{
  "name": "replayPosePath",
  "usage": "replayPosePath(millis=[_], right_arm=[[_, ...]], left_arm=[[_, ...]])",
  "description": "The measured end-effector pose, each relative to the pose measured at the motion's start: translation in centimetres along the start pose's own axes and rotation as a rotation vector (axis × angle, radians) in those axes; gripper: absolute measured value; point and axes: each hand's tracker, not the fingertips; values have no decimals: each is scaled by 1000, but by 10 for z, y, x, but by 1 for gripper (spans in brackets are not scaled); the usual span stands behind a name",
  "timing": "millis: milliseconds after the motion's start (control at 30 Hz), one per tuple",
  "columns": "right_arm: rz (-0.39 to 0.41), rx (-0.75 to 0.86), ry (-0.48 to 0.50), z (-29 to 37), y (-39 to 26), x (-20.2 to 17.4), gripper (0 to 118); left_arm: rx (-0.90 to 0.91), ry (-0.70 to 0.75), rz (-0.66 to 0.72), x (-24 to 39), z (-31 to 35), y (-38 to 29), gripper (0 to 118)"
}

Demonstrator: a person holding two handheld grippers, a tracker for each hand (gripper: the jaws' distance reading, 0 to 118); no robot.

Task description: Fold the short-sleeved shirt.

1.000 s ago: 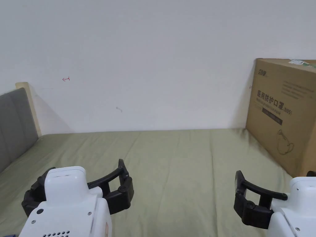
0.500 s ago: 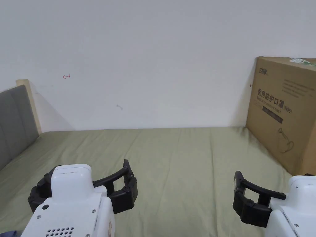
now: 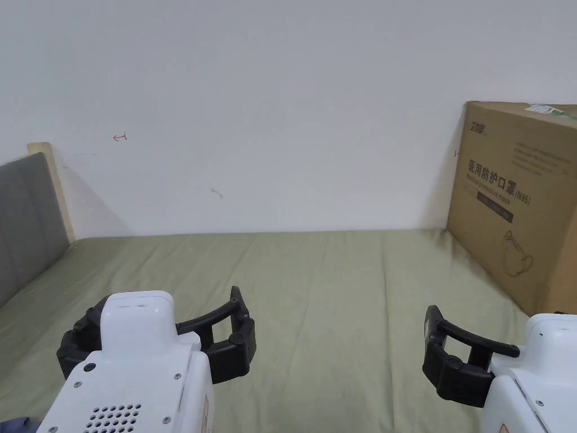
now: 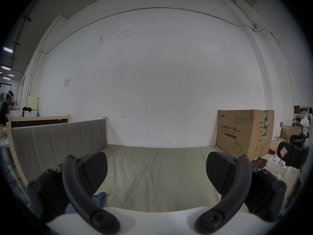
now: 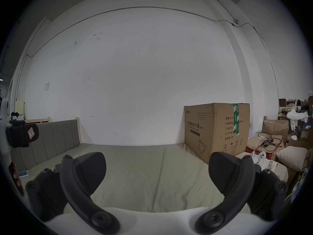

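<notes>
A: Head view, left to right: a grey padded headboard (image 3: 25,225) at the left edge, the green bed sheet (image 3: 338,293) running to the white wall (image 3: 282,113), and a cardboard box (image 3: 518,203) standing on the bed's far right corner.

B: And the shirt?

A: A bunched blue cloth lies at the near left of the bed. In the left gripper view the short-sleeved shirt (image 4: 100,198) sits low, just beside the left inner finger; in the head view a sliver of it peeks out at the bottom left corner. It looks crumpled, not spread, so I judge the folding hasn't begun.

B: What are the grippers doing?

A: The left gripper (image 4: 156,172) hangs over the near left of the bed, pointing toward the wall, its fingers (image 4: 92,170) spread wide with bare sheet between them. It holds nothing. The right gripper (image 5: 157,170) is level with it on the near right, well apart, fingers equally wide and empty.

B: Why held like that?

A: It reads as a ready stance: both raised above the sheet, side by side, parted for a first grab. The shirt lies nearer than and below the left gripper, so that one would likely have to dip back and down to reach it.
</notes>
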Motion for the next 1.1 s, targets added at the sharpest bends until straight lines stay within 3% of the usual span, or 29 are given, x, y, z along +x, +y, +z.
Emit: replayPosePath(millis=[200, 367, 600, 967, 1067, 1100], right_arm=[[40, 23, -42, 2, -1, -6, 118], [24, 41, -17, 4, 0, -4, 118], [87, 64, -47, 5, 4, -7, 118], [70, 37, -8, 3, 3, -3, 118], [43, 17, 3, 1, 3, 1, 116], [32, 9, 7, 1, 3, 2, 111]], left_arm=[[-14, -10, 1, 3, 0, 2, 116], [13, -5, 27, 2, 4, 3, 116], [7, -13, 8, 2, 0, 5, 115], [7, -30, -33, 9, -6, -1, 114], [12, -45, -45, 9, -7, -4, 104], [12, -49, -48, 10, -7, -4, 86]])
